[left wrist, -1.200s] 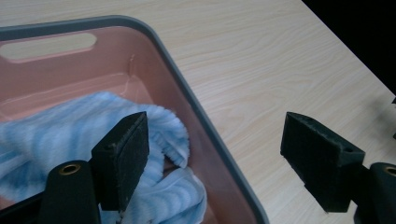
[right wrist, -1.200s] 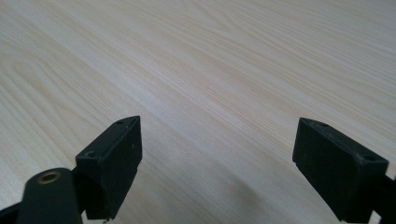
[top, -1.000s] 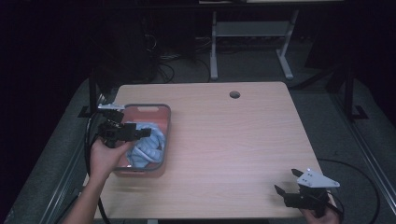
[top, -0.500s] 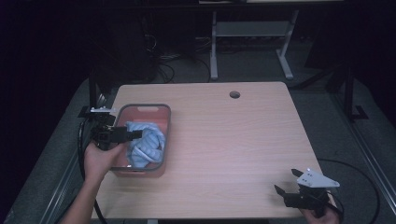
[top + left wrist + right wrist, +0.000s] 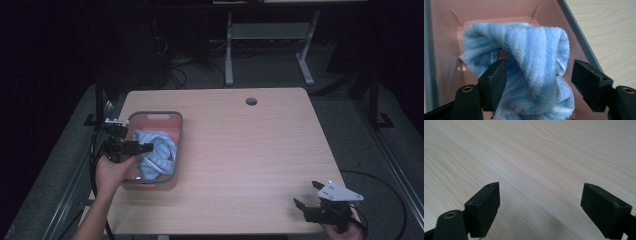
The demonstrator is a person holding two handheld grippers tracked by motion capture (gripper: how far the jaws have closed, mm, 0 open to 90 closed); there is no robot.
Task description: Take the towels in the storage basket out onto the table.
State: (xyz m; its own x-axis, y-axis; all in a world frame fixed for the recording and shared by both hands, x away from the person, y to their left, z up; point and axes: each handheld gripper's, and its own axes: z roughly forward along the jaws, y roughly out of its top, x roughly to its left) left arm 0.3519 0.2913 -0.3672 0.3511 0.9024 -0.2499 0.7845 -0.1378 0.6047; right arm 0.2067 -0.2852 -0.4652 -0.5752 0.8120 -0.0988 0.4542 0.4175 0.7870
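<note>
Lower than a second ago, the left gripper now reaches into the pink bin with its jaws, which have just been closing, set either side of the blue striped towel; one pad touches the cloth, the other stands just clear, so nothing is pinched yet. That towel lies bunched in the bin, close to its grey rim at the table's left edge. Wide bare wood stretches from the bin to the right gripper, which rests spread wide at the near right corner.
</note>
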